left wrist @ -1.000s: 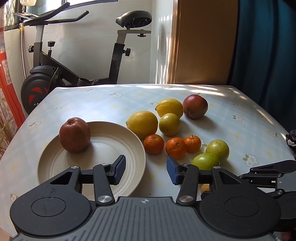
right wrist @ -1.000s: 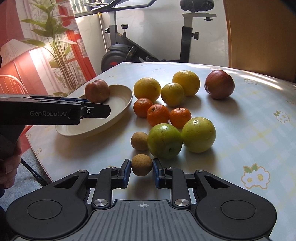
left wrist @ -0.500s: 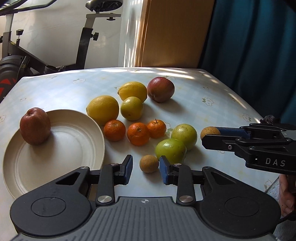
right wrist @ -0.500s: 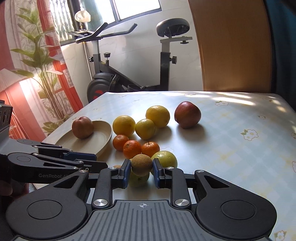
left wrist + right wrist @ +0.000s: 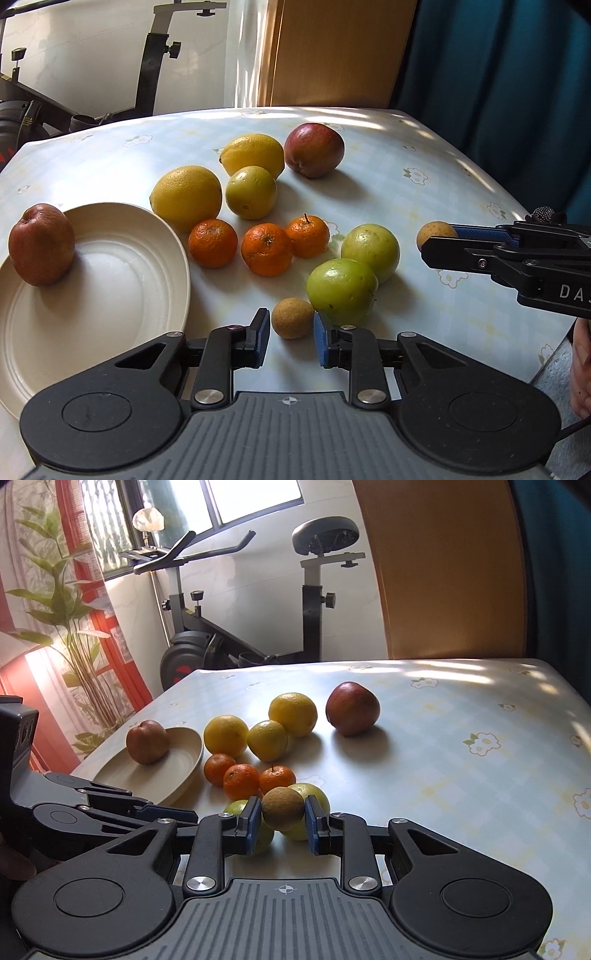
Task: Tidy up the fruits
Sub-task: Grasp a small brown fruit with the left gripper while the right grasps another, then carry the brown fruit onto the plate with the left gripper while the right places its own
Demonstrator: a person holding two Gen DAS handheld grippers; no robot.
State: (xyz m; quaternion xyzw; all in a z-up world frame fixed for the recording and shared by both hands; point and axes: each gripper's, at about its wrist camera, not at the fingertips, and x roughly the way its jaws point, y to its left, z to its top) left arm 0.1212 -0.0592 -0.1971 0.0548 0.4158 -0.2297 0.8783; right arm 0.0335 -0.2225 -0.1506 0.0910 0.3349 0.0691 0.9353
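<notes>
My left gripper (image 5: 288,341) is open, its jaws on either side of a small brown round fruit (image 5: 292,318) that lies on the table; no contact shows. My right gripper (image 5: 281,825) is shut on a second small brown fruit (image 5: 283,808) and holds it above the table; this fruit shows in the left wrist view (image 5: 436,233) too. A cream plate (image 5: 110,288) at the left holds a red apple (image 5: 40,243). Three mandarins (image 5: 266,249), green fruits (image 5: 341,290), yellow citrus (image 5: 186,197) and another red apple (image 5: 314,149) lie on the table.
The table (image 5: 406,206) has a pale floral cloth; its right edge runs close to the right gripper. An exercise bike (image 5: 221,642) stands behind the table, with a wooden panel (image 5: 443,572), a blue curtain (image 5: 498,74) and a plant (image 5: 62,627) around it.
My left gripper has swung right from the plate to the small brown fruit and narrowed around it. My right gripper has lifted its brown fruit off the table.
</notes>
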